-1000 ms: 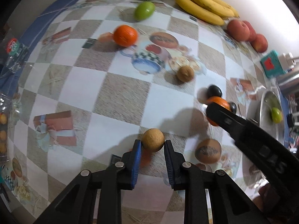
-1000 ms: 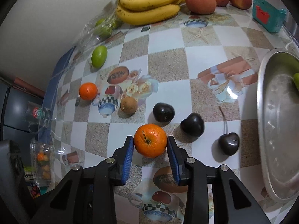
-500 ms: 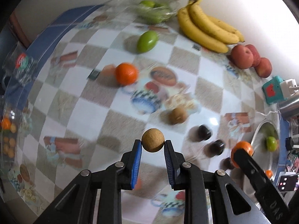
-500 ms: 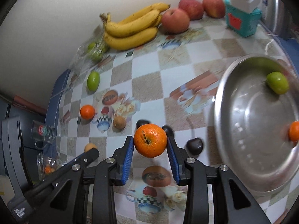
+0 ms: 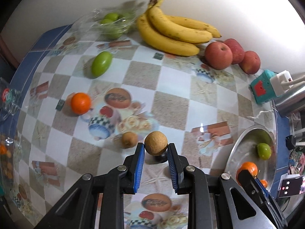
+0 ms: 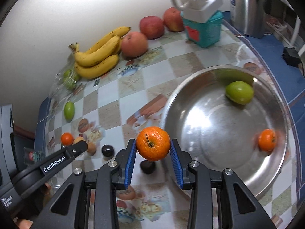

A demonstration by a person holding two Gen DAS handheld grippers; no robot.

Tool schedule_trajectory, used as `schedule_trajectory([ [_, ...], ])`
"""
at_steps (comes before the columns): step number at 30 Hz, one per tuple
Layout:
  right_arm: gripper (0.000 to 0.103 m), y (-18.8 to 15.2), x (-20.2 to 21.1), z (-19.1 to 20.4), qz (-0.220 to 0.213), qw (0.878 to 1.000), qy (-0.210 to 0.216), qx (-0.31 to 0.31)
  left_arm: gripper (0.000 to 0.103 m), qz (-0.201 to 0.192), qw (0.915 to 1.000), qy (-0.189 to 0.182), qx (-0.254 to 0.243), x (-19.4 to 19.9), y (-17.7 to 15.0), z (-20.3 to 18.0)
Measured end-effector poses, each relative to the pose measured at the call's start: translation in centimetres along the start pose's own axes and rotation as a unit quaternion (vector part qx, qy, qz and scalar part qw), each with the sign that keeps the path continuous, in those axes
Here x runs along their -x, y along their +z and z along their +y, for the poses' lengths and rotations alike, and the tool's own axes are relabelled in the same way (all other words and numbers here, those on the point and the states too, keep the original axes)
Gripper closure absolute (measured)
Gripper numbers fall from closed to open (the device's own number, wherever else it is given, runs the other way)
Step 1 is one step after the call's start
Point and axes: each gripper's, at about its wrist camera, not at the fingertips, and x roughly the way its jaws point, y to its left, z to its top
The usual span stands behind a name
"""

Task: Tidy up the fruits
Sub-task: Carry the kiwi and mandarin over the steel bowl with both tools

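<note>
Carrying two fruits toward the tray [image 6: 225, 189] is judged the step in hand. Item: orange [image 6: 153, 143], pinched between the pads of the right hand-held gripper [image 6: 153, 153], held clear above the bench [image 6: 114, 103] just beside the tray's near rim. Item: brown fruit [image 5: 156, 143], pinched by the left hand-held gripper [image 5: 156, 157], held above the bench, well apart from the tray.

Handling note: both grips are best kept firm until each fruit is low over the bare metal, then eased gently; round fruit is likely to roll, so a spot away from the lime [image 6: 239, 92] and the small orange [image 6: 266, 139] already in the tray is preferred.

View note: the tray's whole floor is shown by the right wrist only. The bagged limes [image 5: 112, 25] are shown clearly by the left wrist only.
</note>
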Motion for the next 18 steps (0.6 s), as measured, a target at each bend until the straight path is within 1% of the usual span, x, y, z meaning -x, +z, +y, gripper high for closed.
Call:
schedule_trajectory([
  [7, 0.066, 0.6, 0.4, -2.2, -0.009, 1.000, -0.010, -0.028, 0.076, -0.011, 0.9997, -0.010, -0.019, 0.2, 0.8, -2.7],
  [11, 0.066, 0.8, 0.8, -4.2, -0.016, 0.998, -0.034, -0.055, 0.076, -0.015, 0.9990, -0.019, -0.038, 0.2, 0.8, -4.4],
  [15, 0.066, 1.0, 1.5, -6.3, -0.028, 0.994, -0.058, -0.085, 0.076, -0.019, 0.9969, -0.030, -0.071, 0.3, 0.2, -7.0],
  [18, 0.066, 1.0, 2.2, -8.0, -0.044, 0.990, -0.070, -0.118, 0.076, -0.013, 0.9937, -0.046, -0.102, 0.3, -0.7, -9.3],
])
